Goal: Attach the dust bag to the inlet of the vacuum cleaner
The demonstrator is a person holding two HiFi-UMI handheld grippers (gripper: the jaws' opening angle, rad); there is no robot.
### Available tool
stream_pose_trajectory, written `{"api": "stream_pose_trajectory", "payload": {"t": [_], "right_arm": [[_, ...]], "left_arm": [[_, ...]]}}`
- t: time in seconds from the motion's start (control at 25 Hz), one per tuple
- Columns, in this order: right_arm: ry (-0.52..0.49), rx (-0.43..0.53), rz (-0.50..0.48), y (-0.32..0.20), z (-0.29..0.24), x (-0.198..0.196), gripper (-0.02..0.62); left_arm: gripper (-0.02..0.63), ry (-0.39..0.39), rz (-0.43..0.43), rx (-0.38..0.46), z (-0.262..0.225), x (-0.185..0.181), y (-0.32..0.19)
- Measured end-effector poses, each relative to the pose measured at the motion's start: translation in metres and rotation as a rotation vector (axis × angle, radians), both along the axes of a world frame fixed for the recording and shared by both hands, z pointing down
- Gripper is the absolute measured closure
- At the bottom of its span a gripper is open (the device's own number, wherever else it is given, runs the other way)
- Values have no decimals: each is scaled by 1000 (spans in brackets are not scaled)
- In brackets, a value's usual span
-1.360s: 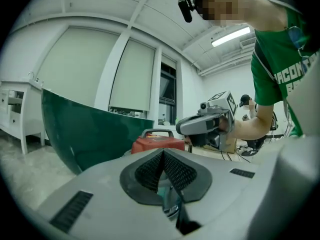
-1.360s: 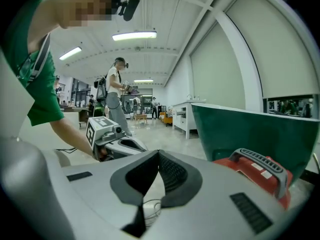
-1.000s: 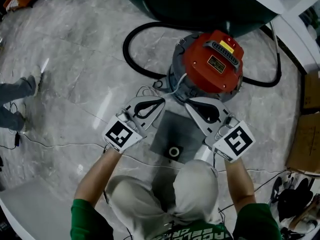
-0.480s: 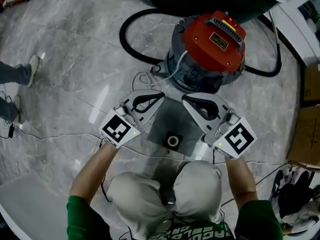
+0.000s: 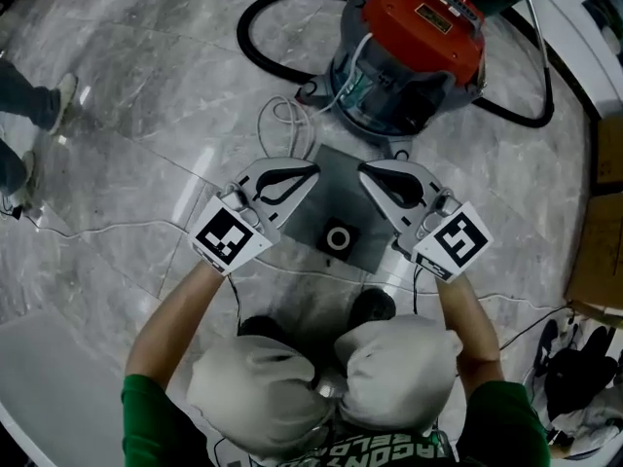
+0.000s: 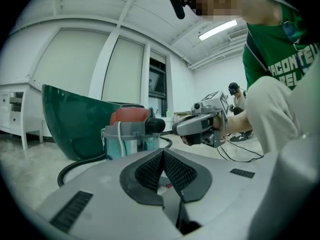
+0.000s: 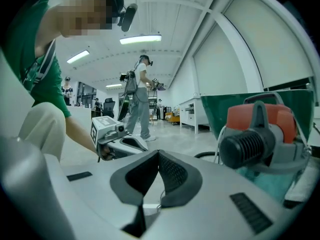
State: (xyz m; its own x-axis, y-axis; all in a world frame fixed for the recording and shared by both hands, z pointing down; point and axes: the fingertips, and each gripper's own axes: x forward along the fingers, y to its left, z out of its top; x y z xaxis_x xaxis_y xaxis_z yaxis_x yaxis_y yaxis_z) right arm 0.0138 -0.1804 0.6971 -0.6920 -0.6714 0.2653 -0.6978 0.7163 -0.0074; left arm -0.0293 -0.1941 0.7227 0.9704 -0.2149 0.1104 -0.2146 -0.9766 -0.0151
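We crouch on the marble floor [image 5: 146,115], our left hand-held gripper [image 5: 308,175] and right hand-held gripper [image 5: 367,173] both closed on nothing. Between them the grey dust bag [image 5: 336,202] lies flat on the floor, round collar [image 5: 338,238] upward. Just beyond stands the red-topped vacuum cleaner [image 5: 414,42], its black hose [image 5: 241,42] curling alongside.

One vacuum cleaner [image 5: 414,52], one flat grey dust bag [image 5: 336,188] with one round collar [image 5: 338,238], one black hose [image 5: 241,42] — and two grippers, the left gripper [image 5: 310,173] and the right gripper [image 5: 367,173], each bearing one marker cube [image 5: 229,239].
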Motion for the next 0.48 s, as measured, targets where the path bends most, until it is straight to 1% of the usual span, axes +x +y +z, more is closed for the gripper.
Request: {"api": "stream_pose_trajectory", "payload": {"t": [0.16, 0.28, 0.48], "right_arm": [[-6, -35, 8, 29, 43, 2, 586], [-11, -86, 27, 45, 86, 7, 586], [41, -148, 63, 72, 148, 14, 587]], "left_arm": [[601, -35, 6, 6, 35, -6, 32], [602, -51, -2, -4, 60, -7, 50], [601, -93, 19, -33, 103, -6, 75]]}}
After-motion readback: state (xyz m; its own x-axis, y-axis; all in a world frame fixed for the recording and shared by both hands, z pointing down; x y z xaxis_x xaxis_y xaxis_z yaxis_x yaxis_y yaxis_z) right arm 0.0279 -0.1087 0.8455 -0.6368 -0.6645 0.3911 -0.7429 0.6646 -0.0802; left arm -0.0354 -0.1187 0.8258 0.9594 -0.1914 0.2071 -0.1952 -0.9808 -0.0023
